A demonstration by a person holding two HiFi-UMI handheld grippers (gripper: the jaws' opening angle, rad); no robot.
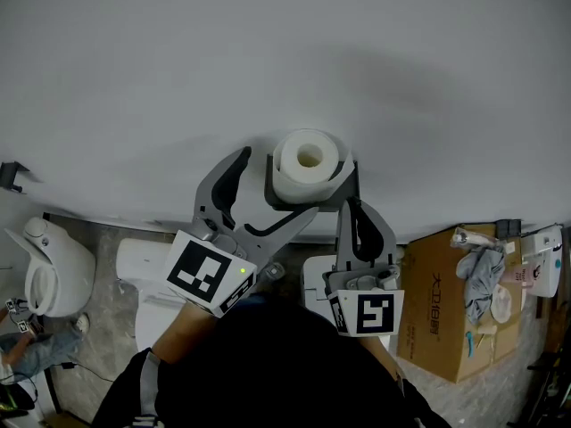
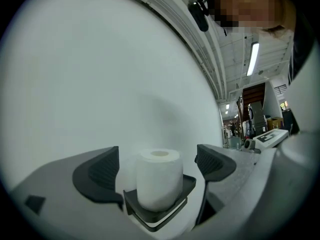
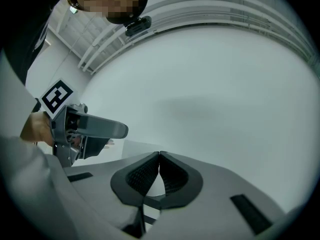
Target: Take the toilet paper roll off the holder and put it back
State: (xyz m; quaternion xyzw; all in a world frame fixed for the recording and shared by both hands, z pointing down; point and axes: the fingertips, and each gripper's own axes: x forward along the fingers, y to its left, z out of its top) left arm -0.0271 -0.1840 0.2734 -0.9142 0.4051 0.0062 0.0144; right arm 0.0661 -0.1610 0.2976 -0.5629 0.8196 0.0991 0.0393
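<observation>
left hand-held gripper (image 2: 158,163): jaws wide apart on either side of the toilet paper roll (image 1: 308,161), pads clear of it | right hand-held gripper (image 3: 159,157): jaws closed together, just beside holder (image 1: 349,184) | roll: upright in dark holder on white wall (image 1: 268,61)

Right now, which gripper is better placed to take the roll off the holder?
Left. The left gripper stands open with its jaws either side of the toilet paper roll in the holder. The right gripper is shut, nothing between its jaws.
</observation>
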